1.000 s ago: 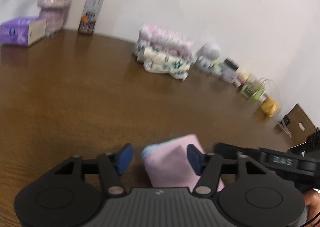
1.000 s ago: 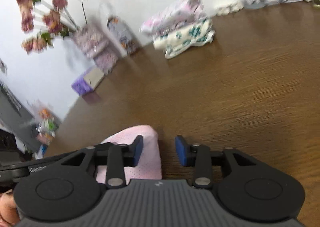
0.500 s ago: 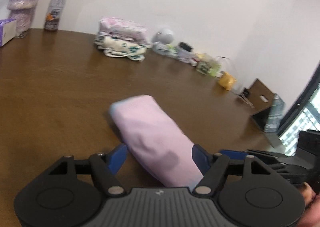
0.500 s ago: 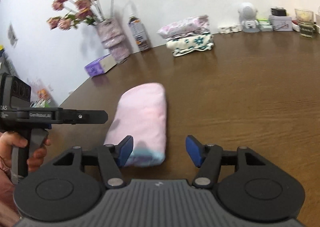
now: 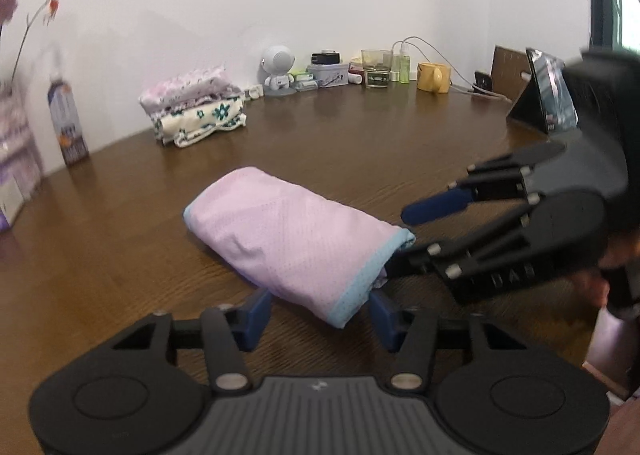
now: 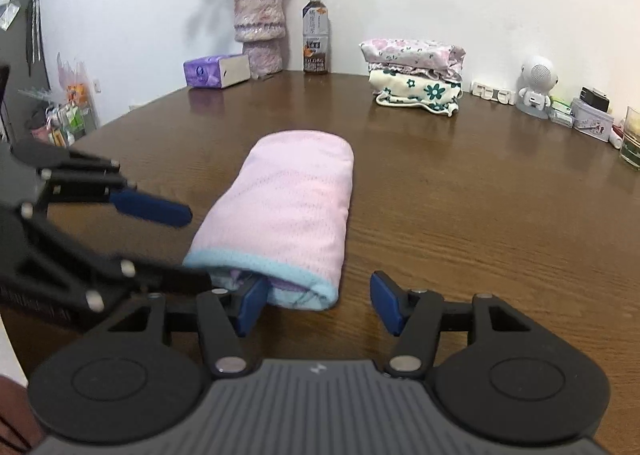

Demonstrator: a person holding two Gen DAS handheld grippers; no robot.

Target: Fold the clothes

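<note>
A folded pink garment (image 5: pixel 296 239) with light blue trim lies as a thick roll on the brown table (image 5: pixel 400 143). My left gripper (image 5: pixel 320 315) is open at its near trimmed end, one finger on each side. In the left wrist view my right gripper (image 5: pixel 416 239) comes in from the right, open, its lower finger against the trimmed corner. In the right wrist view the garment (image 6: pixel 288 207) runs away from me and my right gripper (image 6: pixel 318 307) stands open at its near end, left pad touching the trim. My left gripper (image 6: pixel 176 245) reaches in from the left, open.
A stack of folded floral clothes (image 6: pixel 416 71) sits at the back by the wall. A bottle (image 6: pixel 316 41), a vase with flowers (image 6: pixel 260 31) and a tissue box (image 6: pixel 216 71) stand back left. A robot figurine (image 6: pixel 536 87), a glass (image 5: pixel 376 69) and a yellow mug (image 5: pixel 434 77) line the right.
Both grippers have drawn back from the pink garment, which now lies in full view on the table. The right gripper's fingers stand wider apart than a second ago.
</note>
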